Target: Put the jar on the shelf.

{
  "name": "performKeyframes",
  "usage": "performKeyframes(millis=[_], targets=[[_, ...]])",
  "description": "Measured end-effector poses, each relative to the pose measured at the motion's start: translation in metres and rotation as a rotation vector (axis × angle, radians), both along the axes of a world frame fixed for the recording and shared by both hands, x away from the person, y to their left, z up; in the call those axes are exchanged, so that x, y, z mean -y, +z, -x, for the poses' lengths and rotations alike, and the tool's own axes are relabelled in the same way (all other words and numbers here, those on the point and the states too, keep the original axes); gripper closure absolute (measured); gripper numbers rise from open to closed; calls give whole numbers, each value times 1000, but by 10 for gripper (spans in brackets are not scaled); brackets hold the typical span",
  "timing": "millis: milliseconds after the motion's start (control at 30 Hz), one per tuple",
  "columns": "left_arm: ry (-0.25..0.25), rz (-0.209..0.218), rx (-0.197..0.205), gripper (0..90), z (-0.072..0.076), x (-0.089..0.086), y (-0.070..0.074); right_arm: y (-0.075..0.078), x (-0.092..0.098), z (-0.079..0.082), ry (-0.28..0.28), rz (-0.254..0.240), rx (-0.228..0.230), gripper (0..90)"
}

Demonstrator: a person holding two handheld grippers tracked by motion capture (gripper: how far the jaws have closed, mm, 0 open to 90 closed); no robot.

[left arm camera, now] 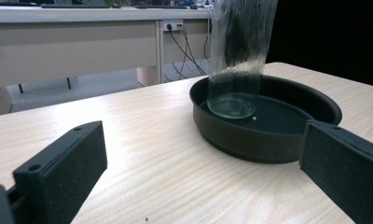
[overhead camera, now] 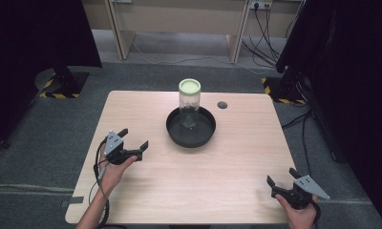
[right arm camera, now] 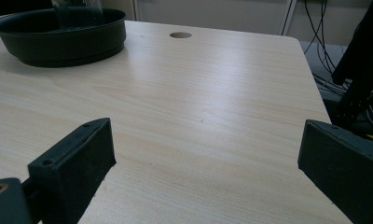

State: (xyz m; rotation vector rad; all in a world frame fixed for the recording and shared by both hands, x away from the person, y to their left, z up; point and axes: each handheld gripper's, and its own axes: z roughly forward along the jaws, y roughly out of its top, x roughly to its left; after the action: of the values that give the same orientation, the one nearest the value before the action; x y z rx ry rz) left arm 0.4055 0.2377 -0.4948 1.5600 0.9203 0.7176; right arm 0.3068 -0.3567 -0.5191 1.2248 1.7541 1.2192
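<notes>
A clear glass jar (overhead camera: 189, 102) with a pale green lid stands upright in a round black pan (overhead camera: 204, 134) at the middle of the far half of the table. My left gripper (overhead camera: 134, 137) is open and empty, left of the pan and pointing toward it. In the left gripper view the jar (left arm camera: 236, 56) and the pan (left arm camera: 268, 140) sit just ahead of the wide-apart jaws of the left gripper (left arm camera: 205, 144). My right gripper (overhead camera: 280, 175) is open and empty near the front right corner. The right gripper view has the right gripper (right arm camera: 208, 144) over bare wood, with the pan (right arm camera: 58, 46) far off.
The wooden table (overhead camera: 237, 157) has a cable hole (overhead camera: 222, 104) right of the pan. Beyond it are a desk (overhead camera: 179, 19), loose cables (overhead camera: 260, 43) on the floor, and dark stands with yellow-black bases (overhead camera: 60, 88) at both sides.
</notes>
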Motion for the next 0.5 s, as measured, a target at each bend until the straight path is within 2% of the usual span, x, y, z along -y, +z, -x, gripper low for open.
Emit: performKeyframes(millis=[500], targets=[[26, 7, -18, 0, 6, -12, -11, 0, 0, 0, 0, 3, 1, 39]])
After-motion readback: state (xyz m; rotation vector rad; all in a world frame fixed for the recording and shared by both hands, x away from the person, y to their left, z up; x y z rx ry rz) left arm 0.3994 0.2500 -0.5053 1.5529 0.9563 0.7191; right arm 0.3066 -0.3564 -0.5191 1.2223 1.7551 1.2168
